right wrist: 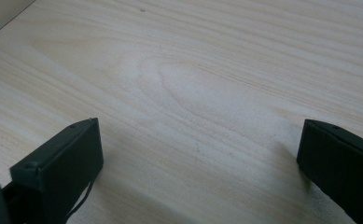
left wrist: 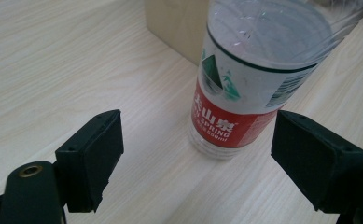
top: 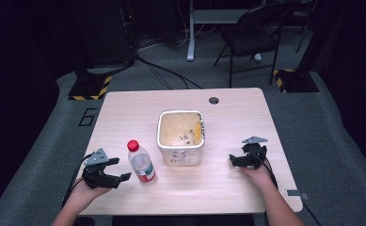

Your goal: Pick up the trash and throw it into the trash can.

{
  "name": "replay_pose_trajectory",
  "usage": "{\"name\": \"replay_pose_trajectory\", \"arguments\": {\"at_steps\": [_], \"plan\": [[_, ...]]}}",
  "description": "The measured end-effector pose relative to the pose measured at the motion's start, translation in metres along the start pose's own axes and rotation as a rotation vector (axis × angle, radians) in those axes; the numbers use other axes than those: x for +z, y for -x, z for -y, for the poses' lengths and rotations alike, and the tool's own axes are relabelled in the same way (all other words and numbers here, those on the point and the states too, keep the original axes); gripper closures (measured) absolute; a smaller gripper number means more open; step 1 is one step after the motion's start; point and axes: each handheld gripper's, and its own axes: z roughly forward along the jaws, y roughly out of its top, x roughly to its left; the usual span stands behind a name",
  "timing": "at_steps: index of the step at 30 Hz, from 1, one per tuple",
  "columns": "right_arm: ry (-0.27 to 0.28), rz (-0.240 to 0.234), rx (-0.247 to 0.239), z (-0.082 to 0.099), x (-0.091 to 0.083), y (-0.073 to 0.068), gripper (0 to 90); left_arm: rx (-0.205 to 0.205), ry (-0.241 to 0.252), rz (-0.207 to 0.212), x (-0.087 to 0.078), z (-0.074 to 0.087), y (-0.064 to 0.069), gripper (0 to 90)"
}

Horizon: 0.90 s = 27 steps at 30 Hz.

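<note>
Your left gripper (left wrist: 195, 158), jaws spread, lines up on the water bottle (left wrist: 249, 79) at upper right; advance and close around its label.

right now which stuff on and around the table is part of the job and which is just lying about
In the job:
- bottle, upright, ahead of the open left gripper
- bin, just behind the bottle
- right gripper, open, low over bare table

Lying about:
- chair behind the table
- cables on the floor
- striped stand bases
</note>
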Motion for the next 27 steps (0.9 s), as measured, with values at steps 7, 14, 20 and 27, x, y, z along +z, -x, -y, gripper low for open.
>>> {"name": "replay_pose_trajectory", "arguments": {"at_steps": [7,14,20,27], "plan": [[0.0,0.0,0.0,0.0,0.0,0.0,0.0,0.034,0.011,0.029,0.004,-0.006,0.007,16.4],[0.0,0.0,0.0,0.0,0.0,0.0,0.0,0.053,0.022,0.059,0.012,-0.015,0.013,15.8],[0.0,0.0,0.0,0.0,0.0,0.0,0.0,0.075,0.033,0.082,0.019,-0.023,0.02,15.5],[0.0,0.0,0.0,0.0,0.0,0.0,0.0,0.077,0.034,0.084,0.025,-0.026,0.022,15.4]]}}
